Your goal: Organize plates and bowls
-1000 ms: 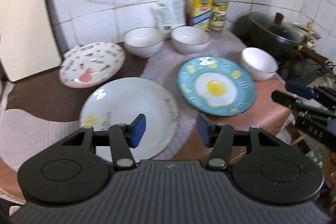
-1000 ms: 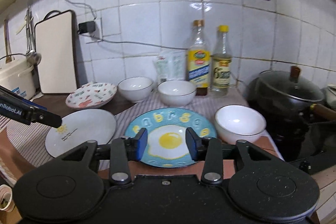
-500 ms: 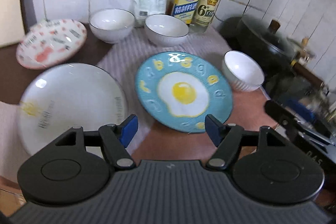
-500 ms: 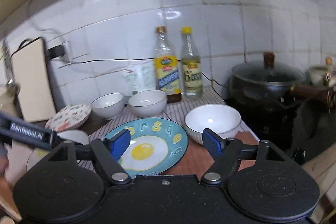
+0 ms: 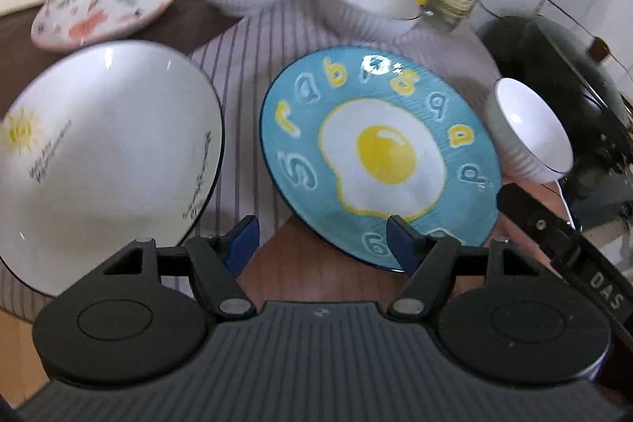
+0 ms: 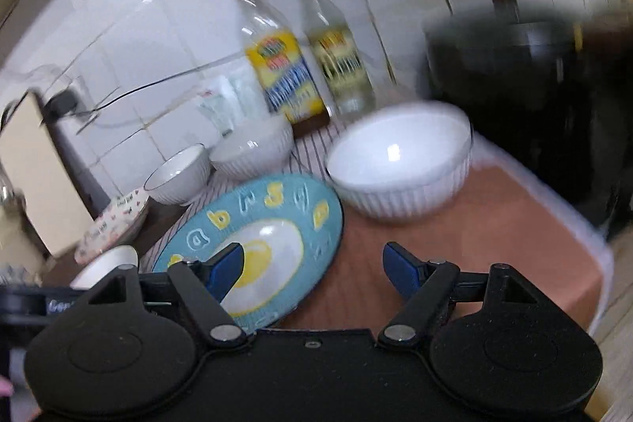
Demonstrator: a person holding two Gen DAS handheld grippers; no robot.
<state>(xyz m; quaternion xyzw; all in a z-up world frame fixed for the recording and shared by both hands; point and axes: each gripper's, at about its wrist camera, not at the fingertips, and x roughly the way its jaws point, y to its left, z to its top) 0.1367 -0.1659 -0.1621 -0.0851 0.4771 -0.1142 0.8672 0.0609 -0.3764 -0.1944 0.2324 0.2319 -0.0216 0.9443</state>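
Left wrist view: left of the blue egg plate point(image 5: 379, 161) on the tabletop point(image 5: 316, 263) lies a white sun plate point(image 5: 107, 153); right of it, a white bowl point(image 5: 530, 133). Left tool point(image 5: 321, 243) and right tool point(image 6: 312, 268) both gape empty.

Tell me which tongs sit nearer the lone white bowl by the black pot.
Right. The right tongs hang open just in front of the lone white bowl; the left tongs hover open at the egg plate's near rim, farther off.

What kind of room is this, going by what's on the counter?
Most likely a home kitchen: a tiled wall, cooking bottles, a dark lidded pot, and plates and bowls such as the egg plate.
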